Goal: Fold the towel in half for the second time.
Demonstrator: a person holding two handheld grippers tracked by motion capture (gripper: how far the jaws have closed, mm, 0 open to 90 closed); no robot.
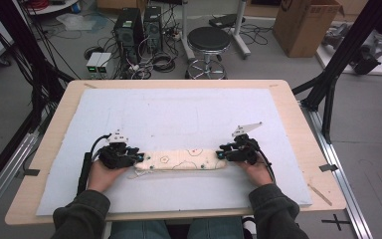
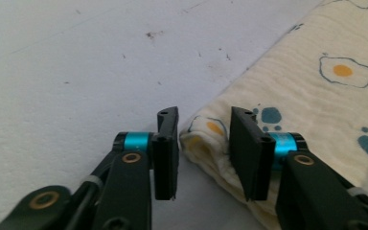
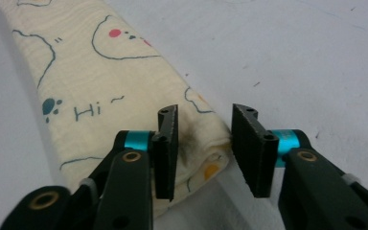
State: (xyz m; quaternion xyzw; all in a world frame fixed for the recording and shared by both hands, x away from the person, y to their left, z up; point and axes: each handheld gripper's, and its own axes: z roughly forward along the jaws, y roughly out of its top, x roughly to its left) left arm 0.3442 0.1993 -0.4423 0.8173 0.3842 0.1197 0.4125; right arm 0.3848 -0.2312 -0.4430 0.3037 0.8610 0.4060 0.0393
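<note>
Folding a printed cloth, seen from beside the worktop (image 1: 298, 149). The cloth (image 1: 181, 160), cream with small cartoon prints, lay as a long narrow folded band across the near middle of the pale foam mat (image 1: 179, 114), running from 9 o'clock to 3 o'clock in front of the person. The left tongs (image 1: 138, 158) stood at the band's 9 o'clock end and the right tongs (image 1: 221, 154) at its 3 o'clock end. In the left gripper view, the left tongs (image 2: 201, 143) were parted with a corner of the cloth (image 2: 316, 91) lying between them, the pads not visibly pressing it. In the right gripper view, the right tongs (image 3: 203, 143) were likewise apart, straddling the end fold of the cloth (image 3: 100, 81) without a firm pinch. The step in hand appeared to be taking hold of both ends; the next move would call for closing on all the layers at once, then lifting evenly so the fold kept its shape. A cardboard box (image 1: 306, 25) stood on the floor at 1 o'clock; its contents could not be told.
</note>
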